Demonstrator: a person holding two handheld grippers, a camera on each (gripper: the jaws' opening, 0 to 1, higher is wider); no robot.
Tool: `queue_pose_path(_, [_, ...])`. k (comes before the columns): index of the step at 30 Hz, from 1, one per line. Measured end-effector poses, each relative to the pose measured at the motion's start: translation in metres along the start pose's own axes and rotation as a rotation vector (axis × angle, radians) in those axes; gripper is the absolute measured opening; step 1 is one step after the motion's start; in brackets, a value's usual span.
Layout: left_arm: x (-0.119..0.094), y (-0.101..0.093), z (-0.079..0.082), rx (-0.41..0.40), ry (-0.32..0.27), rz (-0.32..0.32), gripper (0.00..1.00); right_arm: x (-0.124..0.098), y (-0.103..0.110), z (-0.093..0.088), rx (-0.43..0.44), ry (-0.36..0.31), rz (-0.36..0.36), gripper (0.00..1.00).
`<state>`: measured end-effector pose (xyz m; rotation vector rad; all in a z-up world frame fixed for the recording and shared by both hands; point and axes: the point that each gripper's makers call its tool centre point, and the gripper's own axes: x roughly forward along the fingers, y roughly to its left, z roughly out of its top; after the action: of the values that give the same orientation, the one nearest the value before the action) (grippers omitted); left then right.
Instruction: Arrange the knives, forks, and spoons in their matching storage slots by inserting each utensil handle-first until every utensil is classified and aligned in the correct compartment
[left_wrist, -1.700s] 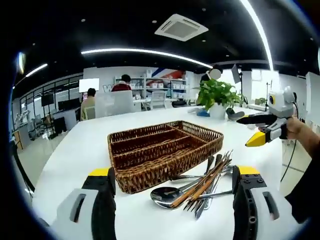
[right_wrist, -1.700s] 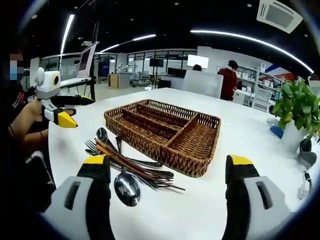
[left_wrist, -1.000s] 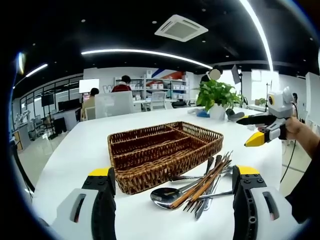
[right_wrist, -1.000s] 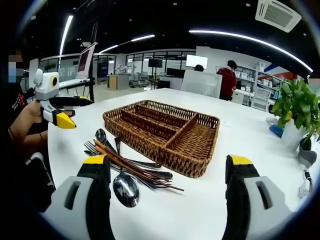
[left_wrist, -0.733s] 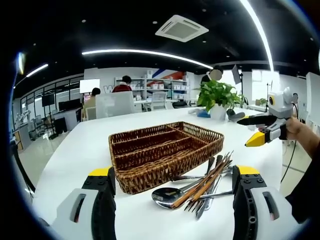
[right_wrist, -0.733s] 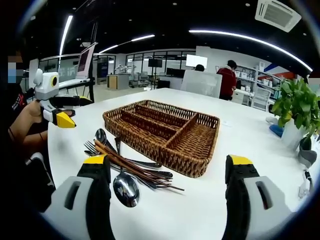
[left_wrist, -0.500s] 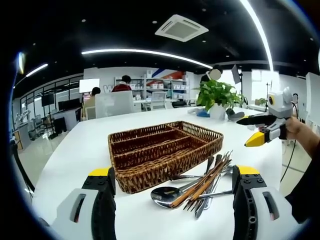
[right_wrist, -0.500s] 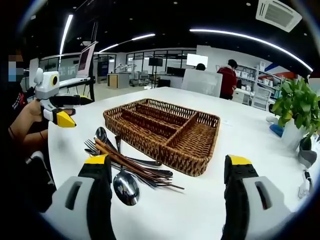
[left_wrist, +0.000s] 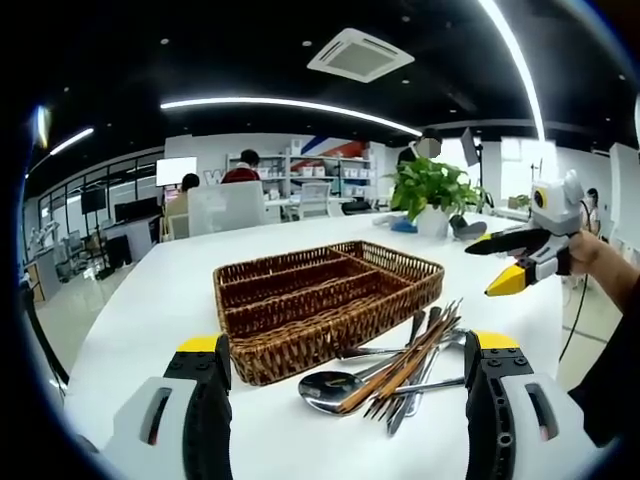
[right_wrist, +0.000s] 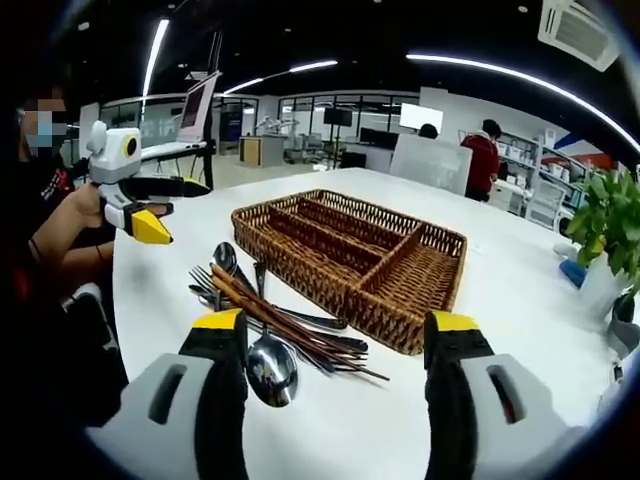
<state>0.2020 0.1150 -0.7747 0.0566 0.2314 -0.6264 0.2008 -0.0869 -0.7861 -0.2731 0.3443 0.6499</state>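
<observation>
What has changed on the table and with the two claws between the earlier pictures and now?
The right claw has narrowed its jaws a little, though they are open and empty, and its view has shifted, so the camera moved. Nothing was taken or released. The left claw stays open, the wicker basket stays empty, and the pile of utensils lies beside it as before.

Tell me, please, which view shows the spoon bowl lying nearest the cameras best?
The right gripper view: the spoon bowl lies large and unobstructed between that gripper's jaws. In the left gripper view it is smaller, partly crossed by chopsticks.

Open-plan office, black ceiling w/ strip lights (left_wrist: 290, 103), shelving (left_wrist: 335, 178), potted plant (left_wrist: 432, 188)
</observation>
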Motion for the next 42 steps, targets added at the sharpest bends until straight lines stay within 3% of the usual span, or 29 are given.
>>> queue_pose_path(14, [-0.002,-0.003,-0.002,0.005,0.004,-0.010,0.99,0.013,0.032,0.009,-0.103,0.011,0.153,0.51])
queue_pose_path(28, [-0.004,-0.005,-0.001,0.010,0.006,-0.013,0.99,0.026,0.054,0.005,-0.226,0.059,0.276,0.36])
queue_pose_path(42, [-0.005,-0.008,-0.001,0.016,0.017,-0.026,0.99,0.044,0.071,-0.006,-0.296,0.106,0.382,0.23])
